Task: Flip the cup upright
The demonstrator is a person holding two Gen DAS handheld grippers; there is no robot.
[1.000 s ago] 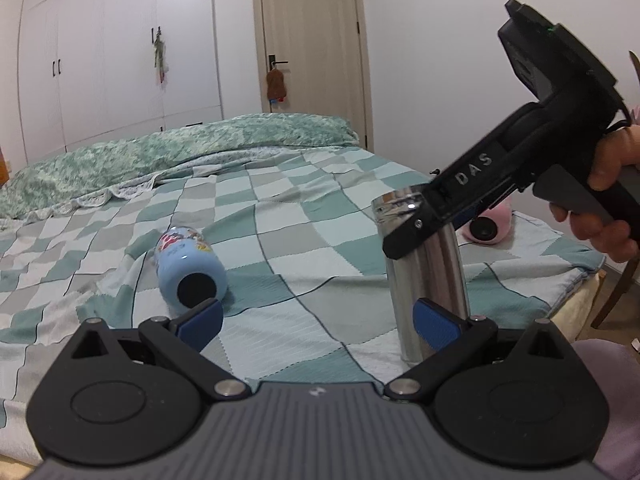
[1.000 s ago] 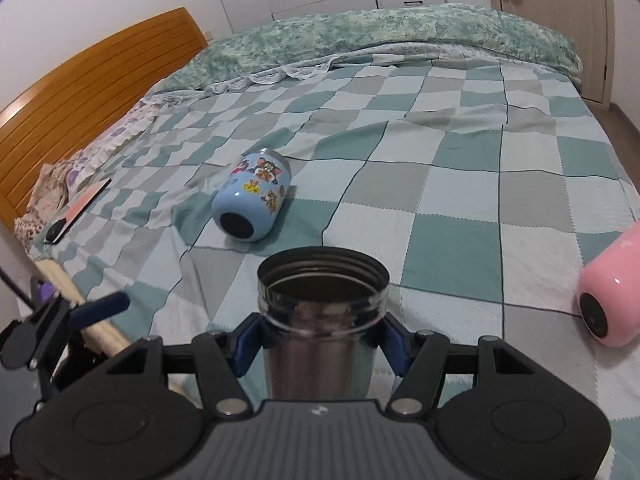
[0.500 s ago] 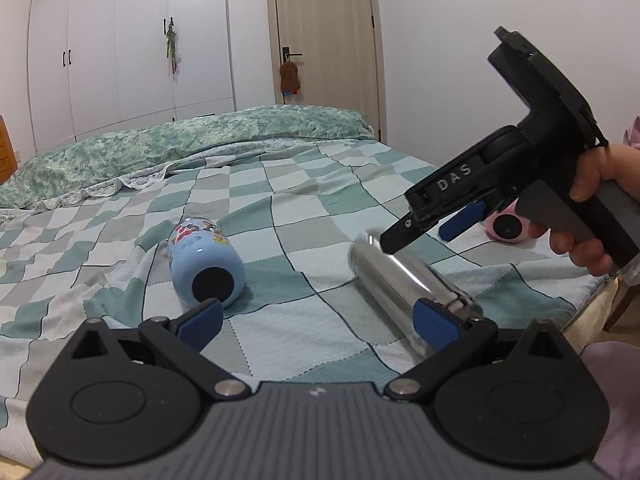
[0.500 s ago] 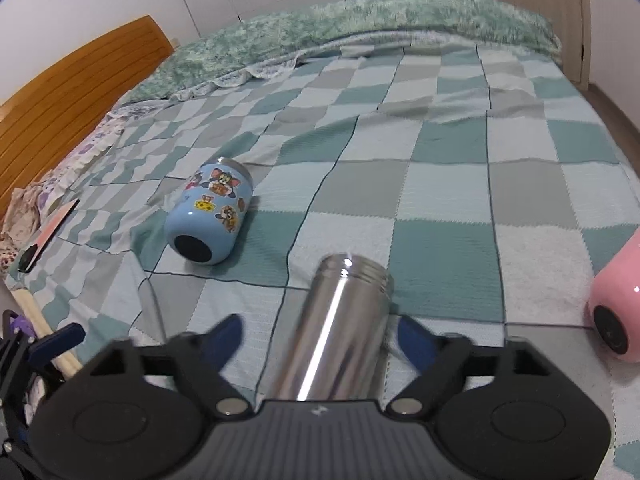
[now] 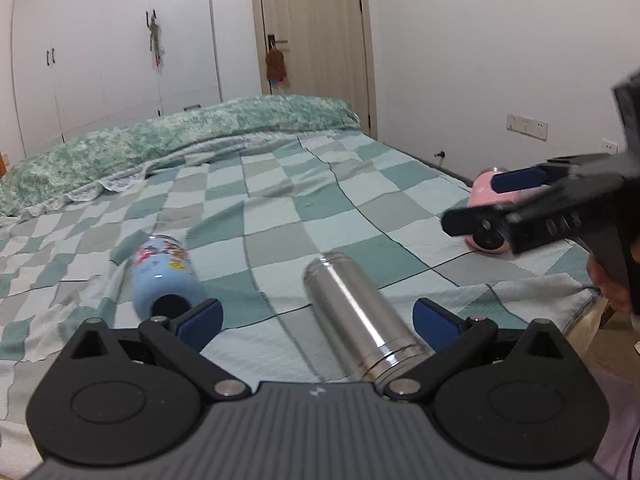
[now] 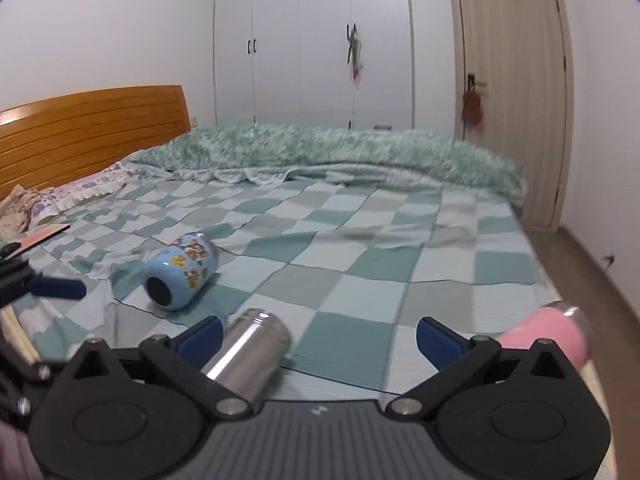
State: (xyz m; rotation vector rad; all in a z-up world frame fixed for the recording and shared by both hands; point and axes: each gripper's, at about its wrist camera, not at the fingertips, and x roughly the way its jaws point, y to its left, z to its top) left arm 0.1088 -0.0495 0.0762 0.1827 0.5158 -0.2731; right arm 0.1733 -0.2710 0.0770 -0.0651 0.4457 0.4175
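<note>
Steel cup (image 5: 360,320) lies on its side on the checked bedspread (image 5: 304,208), lower centre.
Left gripper (image 5: 316,316) and right gripper (image 6: 318,336) both gape wide, apparently gripping nothing.

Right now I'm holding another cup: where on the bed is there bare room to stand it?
Free: the checked bedspread between the blue cartoon cup and the pink cup, up to the rumpled green quilt. Crowded: the near edge, around the steel cup and both open grippers.
</note>
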